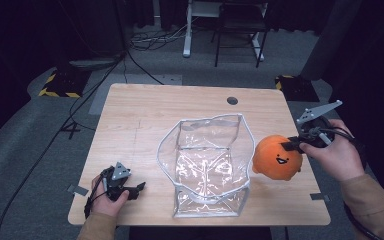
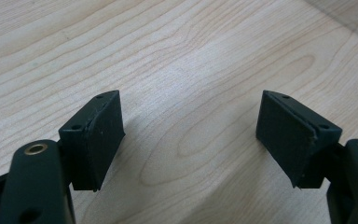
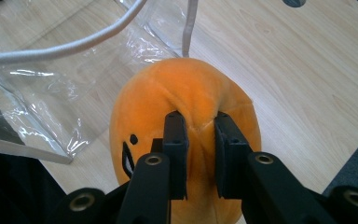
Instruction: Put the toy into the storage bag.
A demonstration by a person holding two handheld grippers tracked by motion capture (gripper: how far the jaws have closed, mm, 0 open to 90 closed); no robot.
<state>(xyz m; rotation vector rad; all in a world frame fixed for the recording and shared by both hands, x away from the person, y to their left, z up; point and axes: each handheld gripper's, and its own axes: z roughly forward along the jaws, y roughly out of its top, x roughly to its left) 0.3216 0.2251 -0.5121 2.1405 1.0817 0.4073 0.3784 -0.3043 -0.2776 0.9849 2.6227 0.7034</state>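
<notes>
An orange plush toy (image 1: 276, 157) with a small black face hangs just above the table's right side, pinched by my right gripper (image 1: 294, 145). In the right gripper view the two black jaws squeeze a fold of the plush toy (image 3: 186, 98) between them, so my right gripper (image 3: 199, 140) is shut on it. A clear plastic bag (image 1: 207, 165) with a white rim stands open at the table's middle, just left of the toy. My left gripper (image 1: 135, 190) rests near the front left edge, and in its own view my left gripper (image 2: 189, 140) is open over bare wood.
The wooden table (image 1: 145, 107) has a round cable hole (image 1: 232, 100) near its far edge. Bits of tape (image 1: 78, 190) mark the front corners. Beyond the table stand a desk frame (image 1: 187, 30) and cables on a dark carpet.
</notes>
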